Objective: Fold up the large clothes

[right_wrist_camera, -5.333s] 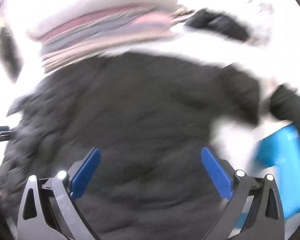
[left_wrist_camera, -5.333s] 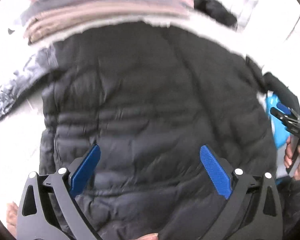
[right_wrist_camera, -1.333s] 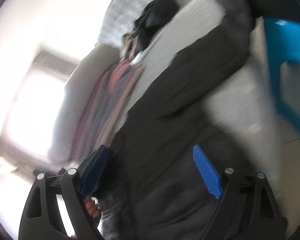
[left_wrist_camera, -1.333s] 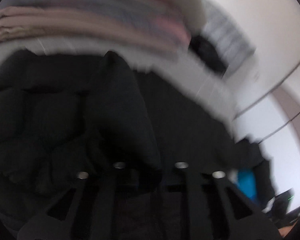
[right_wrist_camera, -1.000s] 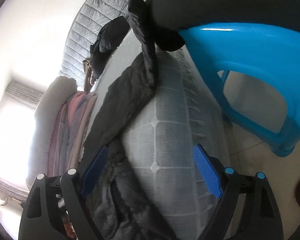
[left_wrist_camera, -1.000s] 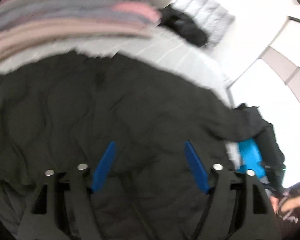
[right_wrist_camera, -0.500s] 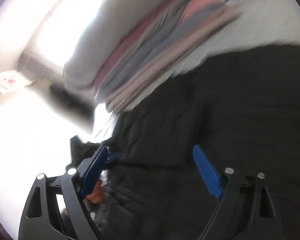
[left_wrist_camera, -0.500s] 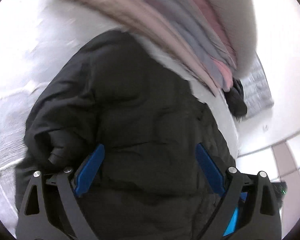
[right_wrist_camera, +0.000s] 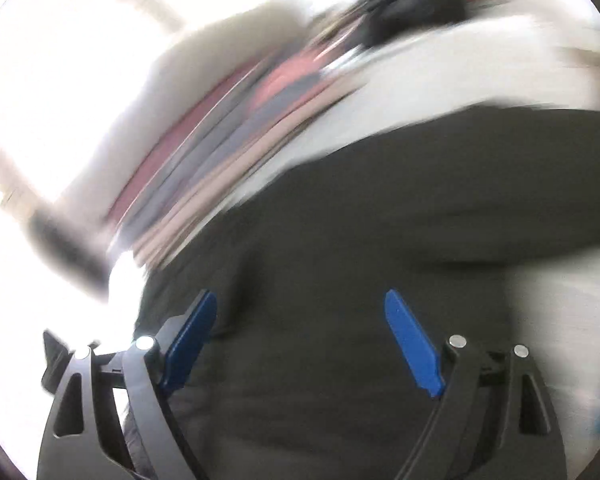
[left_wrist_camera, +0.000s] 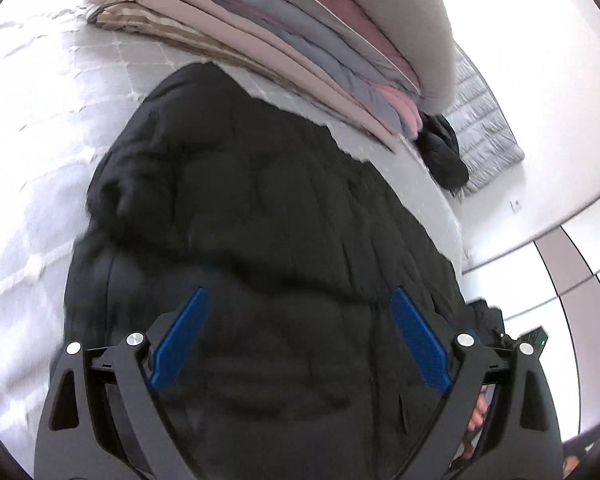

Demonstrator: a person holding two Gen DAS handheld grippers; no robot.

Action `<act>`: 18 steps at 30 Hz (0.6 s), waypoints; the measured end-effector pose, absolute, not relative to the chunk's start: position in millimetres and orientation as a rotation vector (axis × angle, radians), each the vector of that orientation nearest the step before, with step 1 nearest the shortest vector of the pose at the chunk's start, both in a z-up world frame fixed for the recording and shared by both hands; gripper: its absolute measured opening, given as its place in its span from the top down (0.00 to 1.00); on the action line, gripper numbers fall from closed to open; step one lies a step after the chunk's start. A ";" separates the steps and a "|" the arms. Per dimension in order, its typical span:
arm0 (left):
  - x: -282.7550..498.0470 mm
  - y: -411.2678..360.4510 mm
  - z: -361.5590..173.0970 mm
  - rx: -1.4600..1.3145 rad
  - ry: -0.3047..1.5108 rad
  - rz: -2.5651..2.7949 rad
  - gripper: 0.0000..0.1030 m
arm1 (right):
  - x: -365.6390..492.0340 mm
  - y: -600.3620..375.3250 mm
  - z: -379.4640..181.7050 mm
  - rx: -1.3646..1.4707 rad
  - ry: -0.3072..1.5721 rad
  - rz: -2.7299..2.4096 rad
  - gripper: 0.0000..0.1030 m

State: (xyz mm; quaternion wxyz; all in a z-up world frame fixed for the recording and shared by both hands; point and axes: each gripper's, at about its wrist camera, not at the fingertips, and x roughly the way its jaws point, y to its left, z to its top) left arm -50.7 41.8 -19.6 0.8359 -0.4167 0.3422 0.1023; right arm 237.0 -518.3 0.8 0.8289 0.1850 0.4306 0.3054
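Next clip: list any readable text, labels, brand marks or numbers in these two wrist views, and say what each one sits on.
None can be read.
black padded jacket: no label or logo visible.
stack of folded blankets: plain, no print.
left gripper and right gripper: blue pads unmarked.
The right wrist view is too motion-blurred to show any text.

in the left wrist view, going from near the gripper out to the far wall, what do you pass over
left gripper → black puffer jacket → white bedspread → stack of folded blankets → big pale pillow on top
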 end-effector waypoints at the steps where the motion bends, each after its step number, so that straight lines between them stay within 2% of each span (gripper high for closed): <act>1: -59.4 32.5 -19.0 -0.884 0.732 0.214 0.12 | 240.2 -562.7 -4.7 0.456 0.894 0.530 0.19; 5: -74.4 1.3 -25.2 -0.918 0.750 0.191 0.12 | 263.4 -693.5 -48.3 0.713 0.879 0.197 0.19; 13: -70.7 -26.9 -37.5 -0.938 0.763 0.124 0.12 | 339.1 -704.9 -79.1 0.705 0.846 0.062 0.21; 14: -71.3 -26.4 -37.5 -0.939 0.760 0.126 0.12 | 346.7 -698.5 -80.6 0.699 0.847 0.066 0.37; 15: -72.1 -25.5 -37.8 -0.940 0.758 0.128 0.12 | 355.6 -689.7 -82.5 0.688 0.867 0.078 0.65; 17: -75.7 -22.9 -36.2 -0.945 0.747 0.134 0.12 | 365.1 -676.6 -81.4 0.654 0.904 0.108 0.89; 18: -78.5 -21.1 -34.7 -0.949 0.738 0.139 0.12 | 360.9 -670.4 -73.7 0.622 0.878 0.103 0.91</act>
